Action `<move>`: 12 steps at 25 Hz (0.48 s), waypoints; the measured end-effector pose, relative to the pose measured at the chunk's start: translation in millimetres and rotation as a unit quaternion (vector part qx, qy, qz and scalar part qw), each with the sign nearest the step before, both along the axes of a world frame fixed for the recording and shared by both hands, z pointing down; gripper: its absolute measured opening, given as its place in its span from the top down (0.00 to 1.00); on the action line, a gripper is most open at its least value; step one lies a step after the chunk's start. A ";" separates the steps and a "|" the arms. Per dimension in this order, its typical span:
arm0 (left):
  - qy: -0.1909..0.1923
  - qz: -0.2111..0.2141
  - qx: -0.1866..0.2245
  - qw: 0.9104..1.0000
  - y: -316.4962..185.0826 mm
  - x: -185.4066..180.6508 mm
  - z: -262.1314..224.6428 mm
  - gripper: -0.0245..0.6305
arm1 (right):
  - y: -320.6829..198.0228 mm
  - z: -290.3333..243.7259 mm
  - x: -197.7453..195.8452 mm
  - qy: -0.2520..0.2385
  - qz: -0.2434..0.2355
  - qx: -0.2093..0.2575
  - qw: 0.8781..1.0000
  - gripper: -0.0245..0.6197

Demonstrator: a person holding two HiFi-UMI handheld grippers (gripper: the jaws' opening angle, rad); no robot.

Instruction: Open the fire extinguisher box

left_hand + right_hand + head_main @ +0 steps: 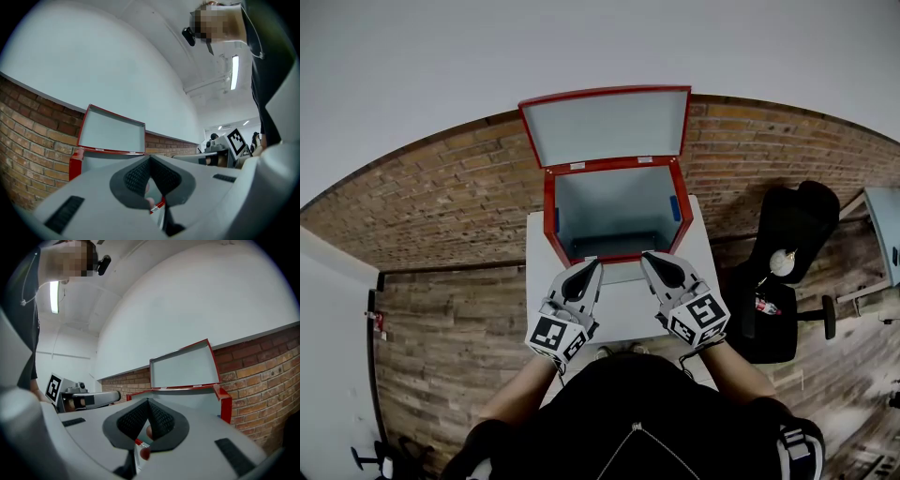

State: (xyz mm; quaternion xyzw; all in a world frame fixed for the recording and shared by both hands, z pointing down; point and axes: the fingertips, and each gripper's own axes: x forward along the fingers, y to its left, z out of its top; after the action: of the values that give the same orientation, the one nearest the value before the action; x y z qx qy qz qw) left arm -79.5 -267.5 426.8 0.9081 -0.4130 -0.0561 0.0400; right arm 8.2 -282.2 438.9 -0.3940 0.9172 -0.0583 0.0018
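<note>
The red fire extinguisher box (549,208) stands on a white table (619,309) against the brick wall, its lid (607,125) swung up and back, its grey inside bare. My left gripper (593,265) is shut, tip just short of the box's front rim at the left. My right gripper (646,258) is shut as well, tip near the front rim at the right. Neither holds anything. The open lid (111,135) rises above the shut left gripper (150,158). In the right gripper view the lid (184,369) stands past the shut right gripper (147,401).
A black chair (787,272) with items on it stands to the right of the table. A brick wall (441,197) runs behind the box. Wooden floor (450,347) lies to the left. The person's dark torso (637,422) fills the bottom of the head view.
</note>
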 end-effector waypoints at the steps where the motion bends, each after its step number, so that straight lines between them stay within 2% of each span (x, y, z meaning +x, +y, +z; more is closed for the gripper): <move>1: -0.002 0.004 0.000 1.000 1.4 1.9 1.9 0.89 | 0.9 -0.3 -0.6 0.000 -0.001 0.002 1.000 0.93; 6: -0.004 0.012 -0.002 1.000 4.0 6.2 4.0 0.89 | 6.0 -3.8 -6.0 0.010 -0.014 0.019 1.000 0.93; 12: -0.002 0.008 0.005 1.000 1.7 1.2 -2.2 0.89 | 9.7 -2.3 -4.9 0.009 -0.018 0.019 1.000 0.93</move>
State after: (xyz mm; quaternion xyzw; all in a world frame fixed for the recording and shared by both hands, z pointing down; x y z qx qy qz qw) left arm -78.3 -265.8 424.6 0.9116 -0.4057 -0.0562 0.0349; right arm 3.3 -272.5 436.5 -0.3781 0.9250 -0.0375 -0.0003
